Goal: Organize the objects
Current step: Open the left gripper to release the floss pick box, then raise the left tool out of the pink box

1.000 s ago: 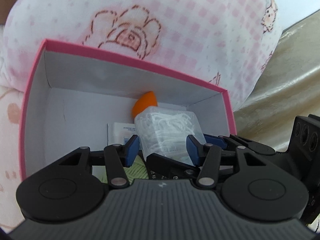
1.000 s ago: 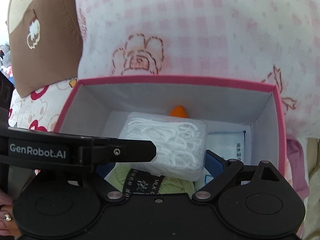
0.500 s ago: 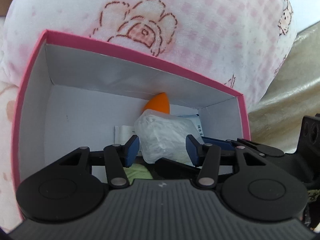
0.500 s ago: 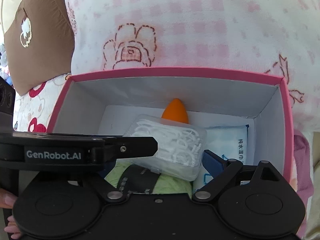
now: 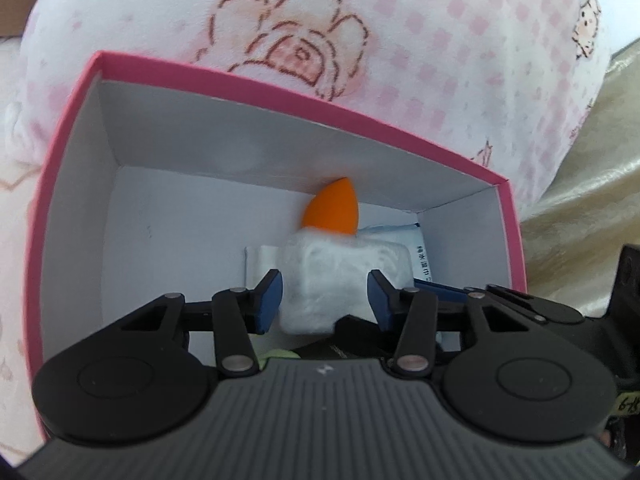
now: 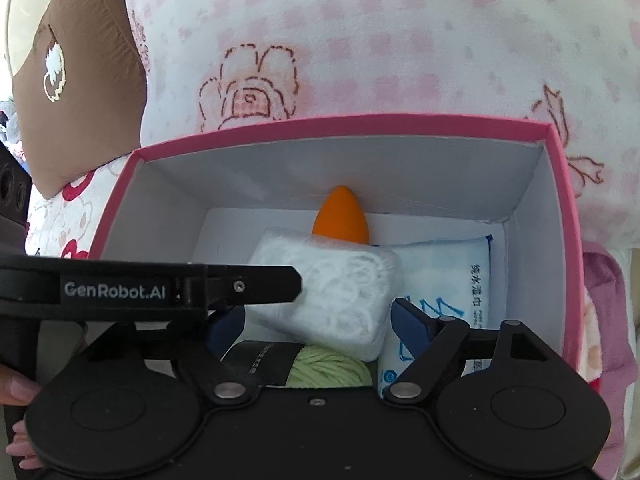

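A pink box with white inside [image 5: 72,128] [image 6: 560,184] lies open on the bed. Inside it a clear case of white floss picks [image 5: 344,276] [image 6: 332,288] lies tilted on a green yarn ball [image 6: 328,368] and a white wipes packet [image 6: 452,276] [image 5: 416,252]. An orange sponge [image 5: 332,210] [image 6: 340,216] stands at the far wall. My left gripper [image 5: 324,300] is open, its blue pads either side of the case without gripping it. My right gripper [image 6: 316,324] is open above the case and yarn; the left gripper's finger [image 6: 240,286] crosses in front of it.
A pink checked pillow with rose prints [image 5: 360,40] [image 6: 360,60] lies right behind the box. A brown cushion [image 6: 80,60] is at the far left. Beige shiny fabric [image 5: 580,168] lies to the right of the box. A hand [image 6: 16,392] holds the left gripper.
The floss pick case dropped from between my left gripper's pads down into the box onto the yarn and wipes. Both grippers drew back and up slightly.
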Tool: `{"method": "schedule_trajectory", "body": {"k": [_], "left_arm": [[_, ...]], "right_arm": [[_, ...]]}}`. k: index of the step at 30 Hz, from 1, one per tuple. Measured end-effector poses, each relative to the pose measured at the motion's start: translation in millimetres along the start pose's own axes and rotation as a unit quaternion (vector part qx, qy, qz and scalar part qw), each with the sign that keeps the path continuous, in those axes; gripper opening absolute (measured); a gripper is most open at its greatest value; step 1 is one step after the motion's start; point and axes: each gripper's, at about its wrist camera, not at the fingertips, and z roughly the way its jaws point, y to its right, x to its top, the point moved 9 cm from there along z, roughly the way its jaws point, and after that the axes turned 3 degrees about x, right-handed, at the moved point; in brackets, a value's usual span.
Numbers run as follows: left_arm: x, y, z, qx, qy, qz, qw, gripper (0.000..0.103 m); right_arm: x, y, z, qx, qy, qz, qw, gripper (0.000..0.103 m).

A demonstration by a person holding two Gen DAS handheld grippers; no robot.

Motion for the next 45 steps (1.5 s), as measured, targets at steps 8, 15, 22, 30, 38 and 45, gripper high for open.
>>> {"method": "schedule_trajectory", "body": {"k": [8,15,22,30,38,45], "left_arm": [[-4.1,4.1,-38.2,0.008,0.018,0.01,0.9998,0.049],[-18.4,12.8,-64.6,0.021,0.011,0.027,0.9994,0.057],[-29.8,25.2,-102.1,0.03,0.013,0.047,0.9983,0.068],[-48.8,33.9,-138.8,0.058,0.026,0.07,0.9955,0.079],[-72.8,40.4,-164.7,0.074,0.037,0.071,0.9941,0.079],[-100.5,55.4,-182.3,0.071,0.049,0.079,0.9931,0.079]], "right_arm": [[-3.7,0.2,-33.8,0.013,0.041,0.018,0.999,0.084],[-17.5,-16.9,-63.6,0.011,0.065,-0.003,0.998,0.084],[-33.9,-35.2,-90.6,-0.012,0.073,-0.054,0.996,0.084],[-47.7,-55.6,-124.8,-0.023,0.085,-0.112,0.99,0.084],[-61.6,-65.0,-147.8,-0.011,0.09,-0.125,0.988,0.084],[-85.1,-65.9,-162.5,-0.007,0.095,-0.149,0.984,0.084]]}}
